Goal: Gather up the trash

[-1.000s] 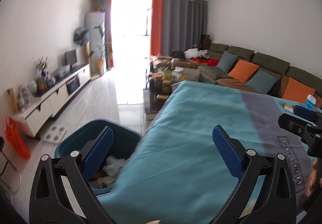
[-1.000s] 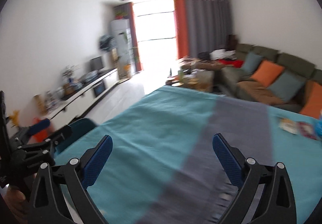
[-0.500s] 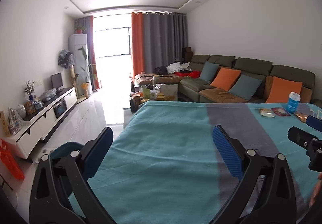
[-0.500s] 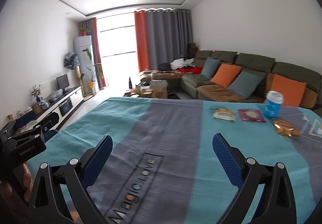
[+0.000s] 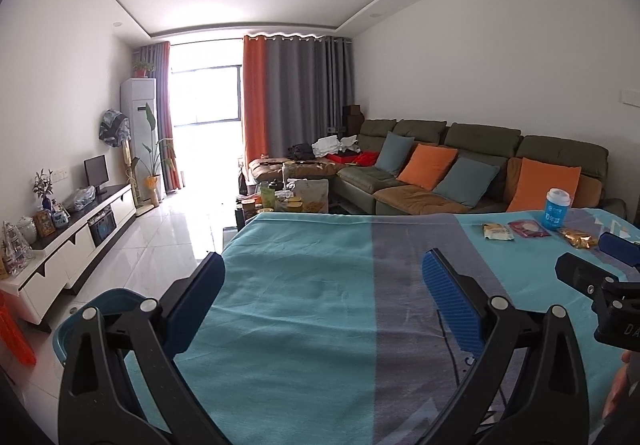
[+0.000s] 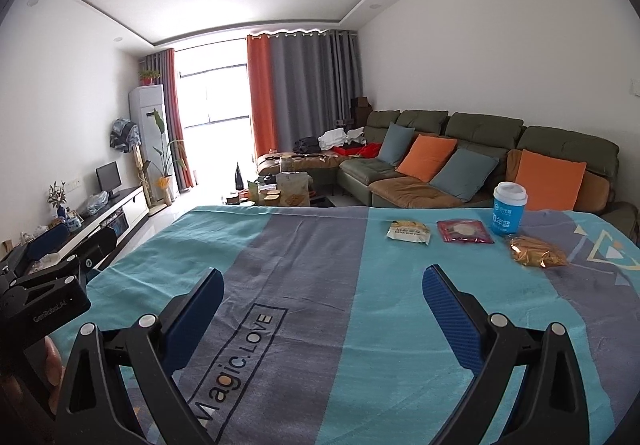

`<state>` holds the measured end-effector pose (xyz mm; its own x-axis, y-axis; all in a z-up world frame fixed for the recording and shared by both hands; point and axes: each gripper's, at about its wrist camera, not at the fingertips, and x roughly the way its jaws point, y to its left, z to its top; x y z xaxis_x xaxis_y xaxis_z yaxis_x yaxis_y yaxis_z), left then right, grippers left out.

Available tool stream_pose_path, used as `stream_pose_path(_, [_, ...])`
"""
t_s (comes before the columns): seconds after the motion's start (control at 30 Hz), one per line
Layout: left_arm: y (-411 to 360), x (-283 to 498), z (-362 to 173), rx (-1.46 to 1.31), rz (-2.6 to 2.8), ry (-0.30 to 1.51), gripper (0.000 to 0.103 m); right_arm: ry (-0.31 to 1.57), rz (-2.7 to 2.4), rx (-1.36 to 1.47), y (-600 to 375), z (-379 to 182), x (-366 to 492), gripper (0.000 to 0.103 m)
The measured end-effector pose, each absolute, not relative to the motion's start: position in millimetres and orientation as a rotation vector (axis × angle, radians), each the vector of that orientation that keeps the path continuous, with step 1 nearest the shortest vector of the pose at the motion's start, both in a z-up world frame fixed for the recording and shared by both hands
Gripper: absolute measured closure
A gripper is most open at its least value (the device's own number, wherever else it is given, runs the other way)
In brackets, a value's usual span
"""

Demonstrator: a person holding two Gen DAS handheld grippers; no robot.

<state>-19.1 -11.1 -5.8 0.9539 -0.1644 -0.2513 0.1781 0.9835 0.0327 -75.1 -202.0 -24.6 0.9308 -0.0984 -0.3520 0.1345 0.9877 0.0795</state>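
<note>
Both tongs are spread wide with nothing in them. The left gripper (image 5: 322, 295) hangs over the teal and grey blanket (image 5: 304, 285) that covers the table, its blue pads far apart. The right gripper (image 6: 323, 311) is the same deal, wide apart over the grey stripe with the "Magic LOVE" print showing between its two arms.

The trash sits ahead and to the right of the right gripper, well apart from it, toward the far edge of the table. There's a pale yellow snack packet (image 6: 408, 232), then a red packet (image 6: 464, 231) just beside it on the right, then a blue cup with a white lid (image 6: 509, 208) standing upright behind the red one. A crinkly gold wrapper (image 6: 536, 251) lies closest to the right gripper, just in front of the cup. From the left gripper's view that same bunch is far off to the right.

Down low to the left of the left gripper, partly hidden behind its arm, a teal bin (image 5: 100, 307) sits on the white floor next to the table. Can't see what's in it from here.

The sofa (image 6: 480, 161) with orange and blue cushions runs along the wall straight past the trash.
</note>
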Motion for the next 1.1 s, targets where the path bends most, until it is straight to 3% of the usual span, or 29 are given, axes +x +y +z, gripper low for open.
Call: stream_pose_path(1.1, [-2.8,-25.0,-4.7,0.030,-0.180,0.242,0.006,0.329,-0.153,0.076,-208.3,-15.7,-88.7,0.007])
